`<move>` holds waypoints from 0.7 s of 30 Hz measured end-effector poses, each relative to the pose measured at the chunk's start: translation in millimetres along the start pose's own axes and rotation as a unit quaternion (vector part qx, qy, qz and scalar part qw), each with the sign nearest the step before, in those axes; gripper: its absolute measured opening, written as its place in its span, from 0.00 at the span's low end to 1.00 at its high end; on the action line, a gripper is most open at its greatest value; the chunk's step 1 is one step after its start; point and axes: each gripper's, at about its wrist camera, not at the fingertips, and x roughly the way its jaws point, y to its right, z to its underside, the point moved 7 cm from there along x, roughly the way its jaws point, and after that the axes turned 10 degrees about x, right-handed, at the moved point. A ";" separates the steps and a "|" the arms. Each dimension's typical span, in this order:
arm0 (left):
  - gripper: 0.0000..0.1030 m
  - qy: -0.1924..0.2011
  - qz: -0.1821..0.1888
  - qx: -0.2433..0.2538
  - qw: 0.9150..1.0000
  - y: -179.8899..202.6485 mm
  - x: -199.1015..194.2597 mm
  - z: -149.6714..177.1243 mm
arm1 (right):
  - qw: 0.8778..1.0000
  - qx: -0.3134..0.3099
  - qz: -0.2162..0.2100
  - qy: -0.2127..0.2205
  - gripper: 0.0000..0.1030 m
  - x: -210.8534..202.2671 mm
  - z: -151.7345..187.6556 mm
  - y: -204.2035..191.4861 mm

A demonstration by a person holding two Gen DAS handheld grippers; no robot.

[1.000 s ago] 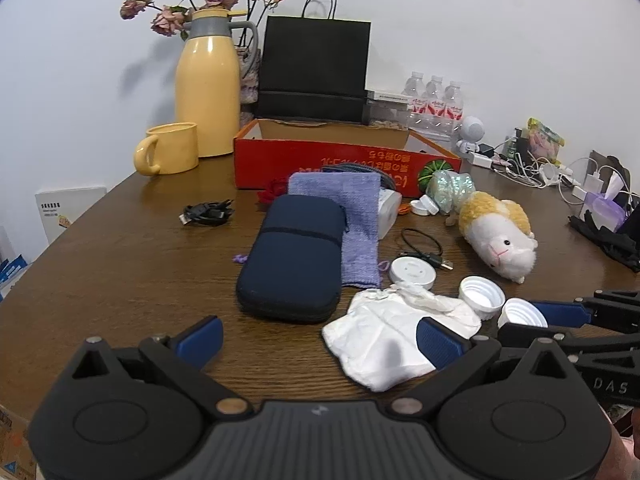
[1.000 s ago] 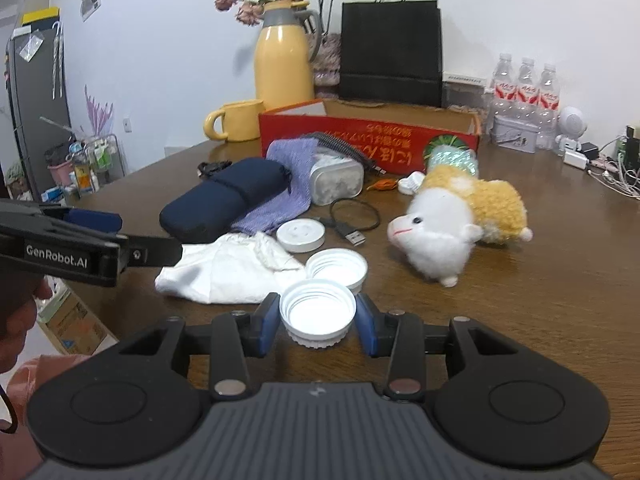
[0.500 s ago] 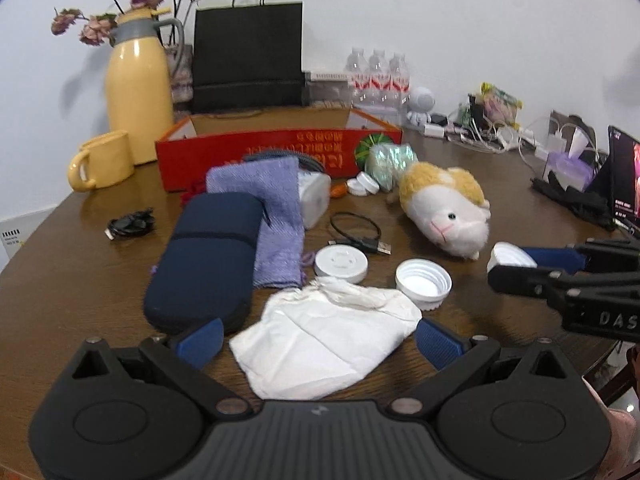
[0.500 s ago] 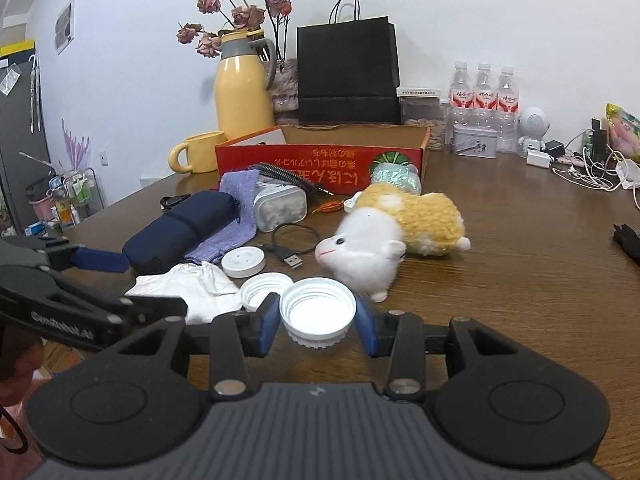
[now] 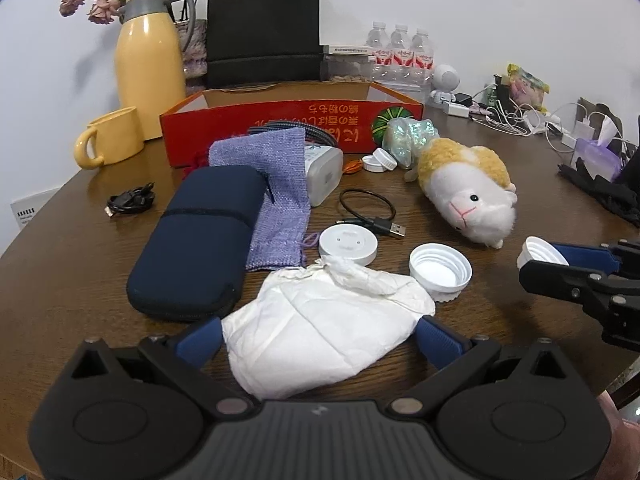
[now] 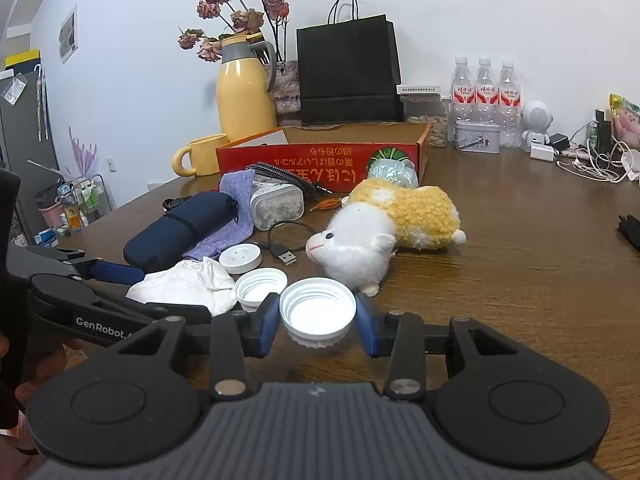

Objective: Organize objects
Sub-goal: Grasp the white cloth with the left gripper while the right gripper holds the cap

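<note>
Leftmost on the brown wooden surface (image 5: 72,264) lies a long navy zipped fabric case (image 5: 200,240), with a crumpled white cloth (image 5: 320,332) just beside its near end, between the wide-open jaws of the left gripper (image 5: 318,336). Right of the cloth a white ribbed plastic screw lid (image 5: 440,272) rests open side up. Further right, the right gripper (image 6: 317,322) has its jaws clamped on a second white plastic lid (image 6: 317,312), near a white-and-yellow plush hamster (image 6: 384,232).

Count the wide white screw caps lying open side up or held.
2: one white cap clamped in the right hand-held gripper, another cap on the table beside the white cloth. None seems hidden.
</note>
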 end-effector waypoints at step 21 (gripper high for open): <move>0.52 0.041 0.005 0.005 0.999 -0.8 -18.4 6.8 | 1.000 -0.004 -0.008 -0.005 0.39 -3.3 5.4 -8.8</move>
